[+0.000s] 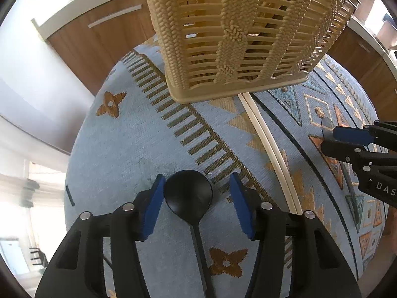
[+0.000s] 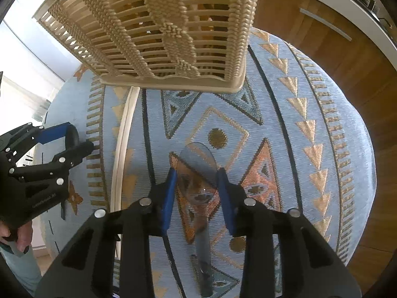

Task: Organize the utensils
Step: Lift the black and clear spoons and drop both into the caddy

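L claw (image 1: 196,198) open round black spoon (image 1: 188,195); R claw (image 2: 197,193) pinches clear spoon (image 2: 198,171). Squeeze L first, then lift both slow & straight into basket (image 1: 235,37).

Left gripper (image 1: 196,198) at bottom centre, blue pads apart, black spoon (image 1: 189,195) bowl between them; the left pad looks to touch the bowl, the right stands clear. Spoon handle runs down out of frame. Blue patterned cloth (image 1: 129,149) underneath. Beige woven basket (image 1: 238,37) at top centre. Cream chopsticks (image 1: 270,149) run diagonally right of centre. Right gripper (image 1: 345,140) at right edge.
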Action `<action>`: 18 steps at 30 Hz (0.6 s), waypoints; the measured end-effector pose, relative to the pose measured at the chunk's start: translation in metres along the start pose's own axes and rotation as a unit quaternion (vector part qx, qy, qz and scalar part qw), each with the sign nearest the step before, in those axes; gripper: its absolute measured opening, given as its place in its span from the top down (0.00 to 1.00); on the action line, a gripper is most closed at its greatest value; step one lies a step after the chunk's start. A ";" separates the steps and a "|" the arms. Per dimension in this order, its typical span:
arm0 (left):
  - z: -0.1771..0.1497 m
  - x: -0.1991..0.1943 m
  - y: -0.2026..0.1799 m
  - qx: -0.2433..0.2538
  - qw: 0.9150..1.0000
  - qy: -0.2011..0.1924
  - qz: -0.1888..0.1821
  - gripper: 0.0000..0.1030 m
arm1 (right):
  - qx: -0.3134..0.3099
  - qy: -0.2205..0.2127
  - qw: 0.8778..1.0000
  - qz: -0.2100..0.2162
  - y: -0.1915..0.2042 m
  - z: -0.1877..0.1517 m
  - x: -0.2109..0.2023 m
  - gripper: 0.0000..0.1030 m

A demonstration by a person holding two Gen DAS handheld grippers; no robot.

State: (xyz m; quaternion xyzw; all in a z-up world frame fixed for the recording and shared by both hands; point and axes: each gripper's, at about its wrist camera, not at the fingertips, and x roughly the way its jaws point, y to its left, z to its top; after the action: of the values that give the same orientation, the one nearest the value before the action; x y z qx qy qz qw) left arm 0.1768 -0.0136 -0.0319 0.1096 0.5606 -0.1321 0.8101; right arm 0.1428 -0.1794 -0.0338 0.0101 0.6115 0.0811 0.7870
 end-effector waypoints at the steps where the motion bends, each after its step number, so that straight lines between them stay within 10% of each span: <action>1: -0.001 -0.001 -0.001 0.001 1.000 -0.004 -0.002 0.63 | -0.003 -0.002 1.000 -0.002 -0.002 -0.001 0.000 0.71; 11: -0.031 -0.032 -0.002 -0.026 0.994 -0.100 -0.040 0.66 | -0.033 -0.088 0.994 0.050 0.000 -0.037 -0.038 0.71; 18: -0.050 -0.121 -0.002 -0.037 0.958 -0.274 -0.077 0.66 | -0.039 -0.207 0.972 0.106 -0.005 -0.056 -0.115 0.71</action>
State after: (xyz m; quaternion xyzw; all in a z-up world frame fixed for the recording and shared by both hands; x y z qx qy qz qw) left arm 0.0909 0.0121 0.0643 -0.0047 0.3280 -0.1986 0.9236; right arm 0.0616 -0.2047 0.0618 0.0607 0.4266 0.1845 0.8833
